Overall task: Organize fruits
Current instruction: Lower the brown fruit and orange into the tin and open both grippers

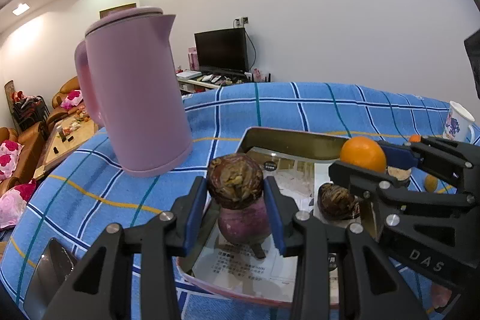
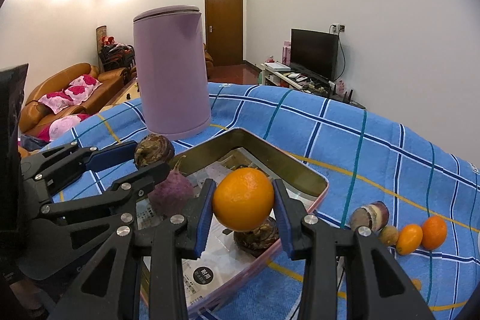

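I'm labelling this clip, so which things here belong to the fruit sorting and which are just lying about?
In the job:
left gripper holding a brown fruit
right gripper holding an orange
tin tray
loose fruits on the cloth

Lying about:
pink kettle
mug

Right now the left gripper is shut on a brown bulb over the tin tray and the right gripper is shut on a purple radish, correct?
Not quite. The right gripper is shut on an orange, not a purple radish; the right wrist view shows it. The purple radish lies in the tin tray. The left gripper is indeed shut on a brown bulb over the tray.
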